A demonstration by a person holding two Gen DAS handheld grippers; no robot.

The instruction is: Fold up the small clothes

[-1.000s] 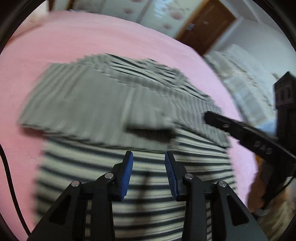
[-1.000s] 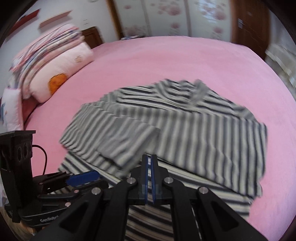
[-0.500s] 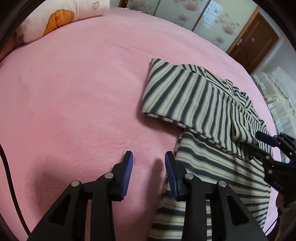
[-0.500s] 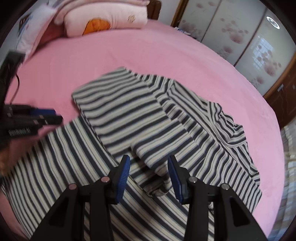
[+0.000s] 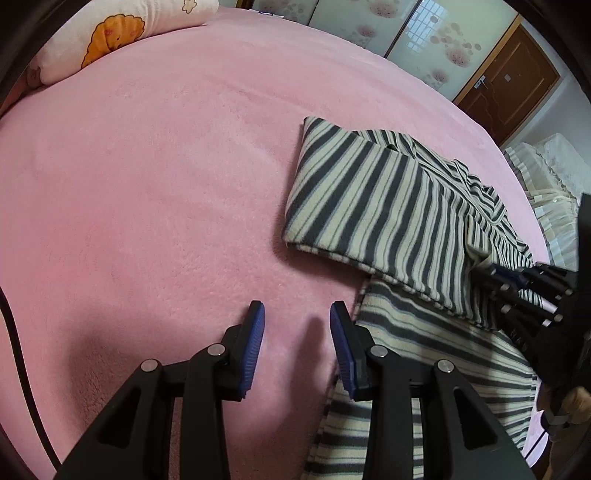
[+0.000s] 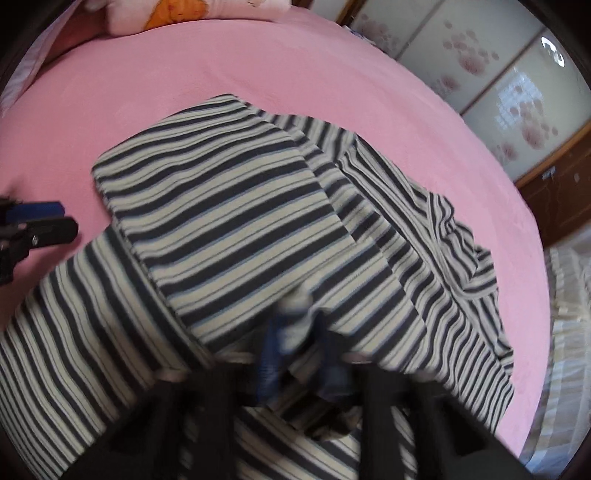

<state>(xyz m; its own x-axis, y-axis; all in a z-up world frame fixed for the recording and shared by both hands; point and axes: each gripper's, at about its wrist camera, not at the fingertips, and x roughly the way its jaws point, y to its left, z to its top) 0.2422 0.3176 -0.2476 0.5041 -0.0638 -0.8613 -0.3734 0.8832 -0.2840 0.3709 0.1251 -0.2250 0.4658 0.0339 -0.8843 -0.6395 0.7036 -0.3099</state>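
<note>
**Lying half-folded on the pink bed: a striped shirt, one gripper biting its cuff**

Spreading across the near right part of the pink blanket (image 5: 155, 192), the striped shirt (image 6: 229, 206) lies flat with its body toward the cameras and its collar crumpled at the far right side. One sleeve (image 5: 373, 206) is folded back across the chest as a broad band, its folded corner the farthest-left part of the garment in the left wrist view.

At the loose end of that sleeve sits the right gripper (image 6: 299, 354). Its picture is blurred, but a bunched tip of striped cloth stands between the two blue pads, and the jaws have just been closing on it; the pads look pressed to the fabric. In the left wrist view the same tool shows as a black frame at the right edge, resting on the shirt.

The left gripper (image 5: 297, 314) is off the garment, over bare blanket just beside the shirt's left hem. Its jaws stand apart with nothing between them; its right finger (image 5: 341, 343) is close to the hem edge, though contact cannot be told.

Farther out, a pale pillow with an orange cartoon print (image 5: 110, 33) lies at the head of the bed, and sliding wardrobe doors with flower patterns (image 6: 480, 74) and a brown wooden door (image 5: 509, 81) close off the room.
</note>
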